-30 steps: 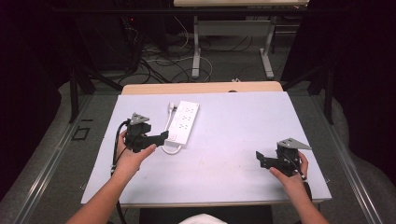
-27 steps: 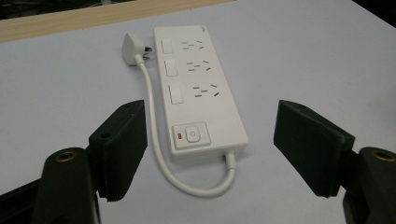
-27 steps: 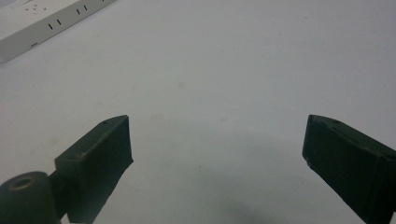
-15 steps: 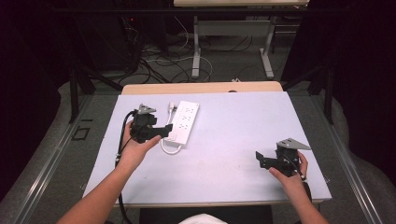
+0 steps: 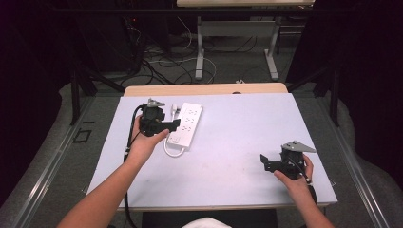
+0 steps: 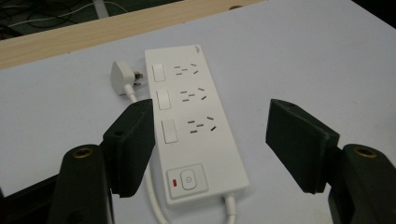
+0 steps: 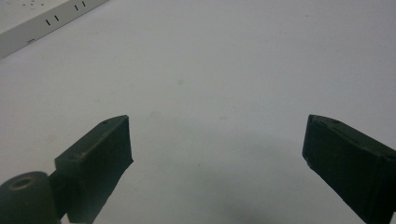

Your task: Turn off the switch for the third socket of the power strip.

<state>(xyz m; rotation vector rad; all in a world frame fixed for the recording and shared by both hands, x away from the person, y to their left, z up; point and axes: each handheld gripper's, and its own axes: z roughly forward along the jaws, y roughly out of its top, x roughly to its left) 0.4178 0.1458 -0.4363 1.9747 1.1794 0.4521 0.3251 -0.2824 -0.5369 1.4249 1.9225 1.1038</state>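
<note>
Hovering left gripper [image 6: 210, 144] above power strip [image 6: 196, 121]

A power strip [image 5: 187, 123] lies on the table [image 5: 237, 123] toward its far edge, left of the middle, with its plug [image 5: 174, 106] just beside its far left corner and its cord [image 5: 174, 151] looping off its near end. The left gripper [image 5: 172, 126] hangs over the strip's left side, jaws spread. The right gripper [image 5: 264, 162] sits well apart, near the table's near right corner, over bare tabletop.
</note>
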